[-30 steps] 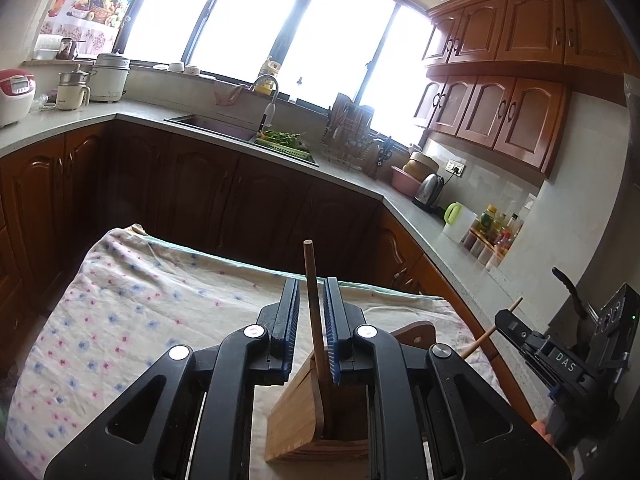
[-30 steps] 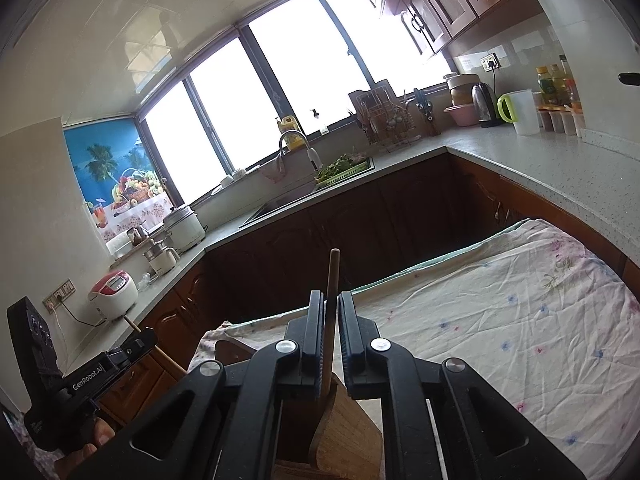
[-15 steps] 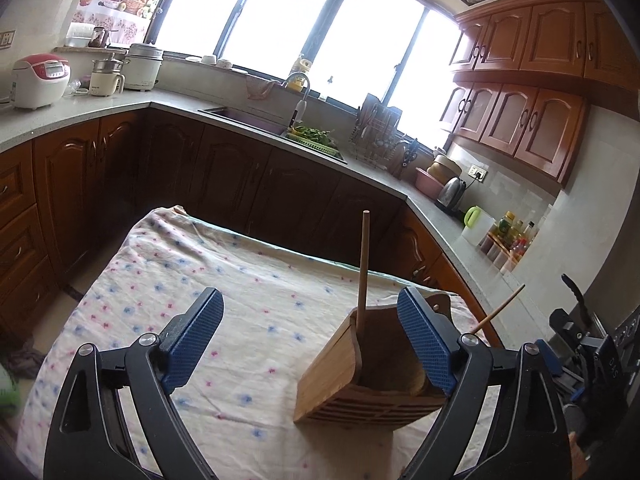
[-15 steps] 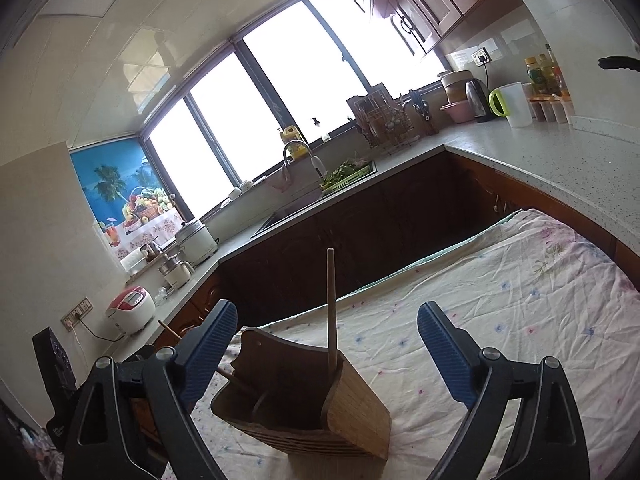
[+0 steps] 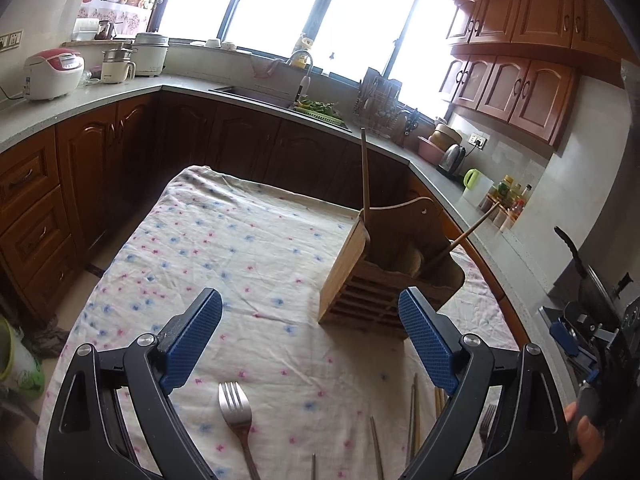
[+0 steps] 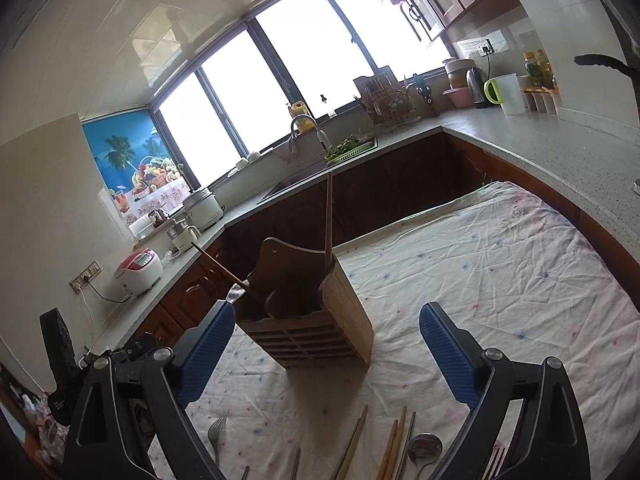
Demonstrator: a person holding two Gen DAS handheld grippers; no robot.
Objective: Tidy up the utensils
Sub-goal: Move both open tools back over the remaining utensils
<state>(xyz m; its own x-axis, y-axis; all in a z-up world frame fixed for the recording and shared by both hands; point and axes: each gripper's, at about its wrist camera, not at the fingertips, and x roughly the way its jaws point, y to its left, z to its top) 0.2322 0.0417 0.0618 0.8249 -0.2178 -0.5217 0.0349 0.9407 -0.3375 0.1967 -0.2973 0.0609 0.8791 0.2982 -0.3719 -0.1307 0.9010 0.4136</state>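
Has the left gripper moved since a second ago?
Yes. The left gripper has backed away from the wooden utensil holder, which now sits farther off on the tablecloth; its fingers have just opened, nothing between them.

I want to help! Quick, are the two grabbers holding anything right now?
Left gripper: open, holding nothing.
Right gripper: open, holding nothing.

Bright windows (image 5: 280, 8) above dark wooden cabinets (image 5: 224, 140) and grey counter (image 6: 560, 148).

No readable text, label or number anywhere, neither on the rice cooker (image 5: 52, 74) nor the bottles (image 6: 536, 64).
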